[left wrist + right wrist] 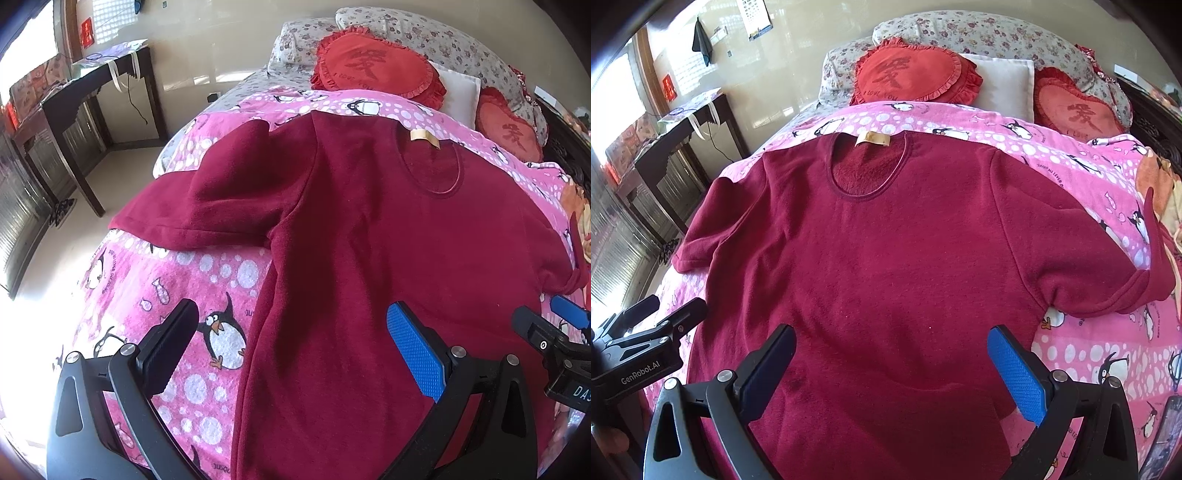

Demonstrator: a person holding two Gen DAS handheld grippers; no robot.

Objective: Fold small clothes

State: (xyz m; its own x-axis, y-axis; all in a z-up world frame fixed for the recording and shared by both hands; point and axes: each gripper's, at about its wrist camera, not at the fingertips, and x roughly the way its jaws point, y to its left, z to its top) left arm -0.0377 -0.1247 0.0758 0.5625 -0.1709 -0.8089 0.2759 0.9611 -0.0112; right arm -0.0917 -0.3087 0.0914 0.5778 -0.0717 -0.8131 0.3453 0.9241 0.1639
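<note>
A dark red short-sleeved top (886,266) lies spread flat, front up, on a pink penguin-print blanket (1100,354) covering the bed. Its round neckline (866,173) points to the far side, with a tan label (872,139) showing inside the collar. The left sleeve (184,206) extends flat toward the left edge of the bed; the right sleeve (1108,280) lies flat toward the right, with a narrow strip of red cloth standing up just beyond its cuff.

The left gripper (291,347) hovers over the near left side of the top, its fingers spread wide with nothing between them; one finger is above the blanket, the other above the cloth. Contact with the fabric cannot be confirmed. The right gripper (892,369) hovers over the near middle of the top, likewise spread wide and empty.

At the far end of the bed sit two red heart-shaped cushions (916,74), a white pillow (1008,85) between them, and floral pillows (979,33) behind. A dark wooden side table (74,107) stands by the wall on the far left
</note>
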